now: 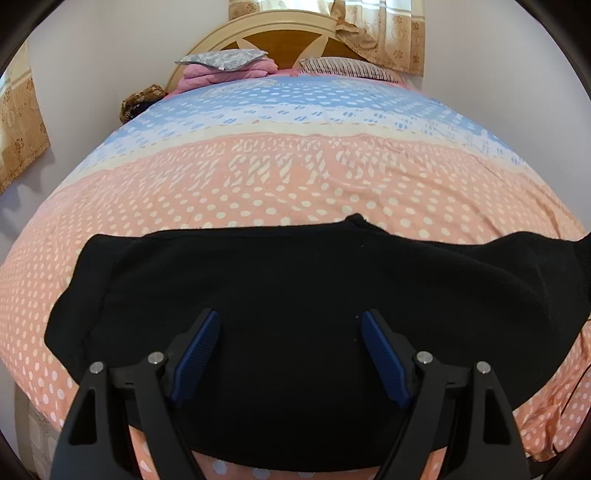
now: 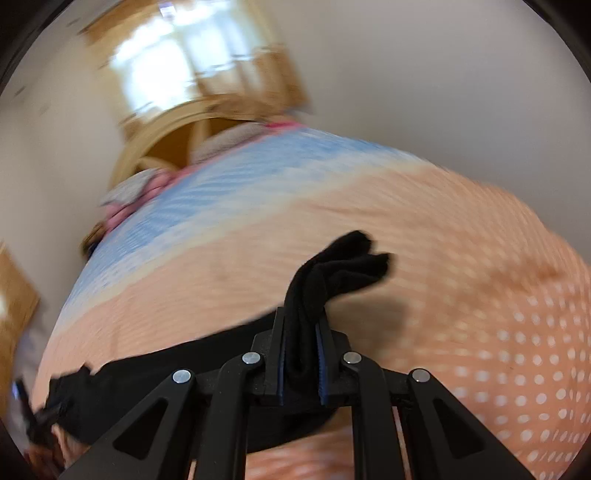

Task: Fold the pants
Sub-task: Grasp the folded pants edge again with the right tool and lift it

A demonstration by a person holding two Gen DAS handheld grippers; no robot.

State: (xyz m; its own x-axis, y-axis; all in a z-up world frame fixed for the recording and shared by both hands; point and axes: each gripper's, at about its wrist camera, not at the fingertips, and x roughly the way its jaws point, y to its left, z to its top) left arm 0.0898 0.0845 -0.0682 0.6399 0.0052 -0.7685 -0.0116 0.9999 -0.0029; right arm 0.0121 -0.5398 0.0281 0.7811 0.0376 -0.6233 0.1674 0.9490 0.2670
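Note:
Black pants [image 1: 295, 280] lie spread across the near part of a bed. My left gripper [image 1: 290, 321] is open just above them, its blue pads [image 1: 197, 354] apart on either side of the cloth and holding nothing. In the right wrist view my right gripper [image 2: 301, 332] is shut on a bunched end of the black pants [image 2: 340, 266], which sticks up past the fingertips and is lifted off the bed. The rest of the pants [image 2: 147, 376] trails down to the left. That view is blurred by motion.
The bed has a pink, white-dotted and blue bedspread [image 1: 295, 177]. Pillows and a folded pink blanket [image 1: 229, 70] lie by the wooden headboard [image 1: 280, 40]. Curtains [image 1: 388, 33] hang behind. White walls stand on both sides.

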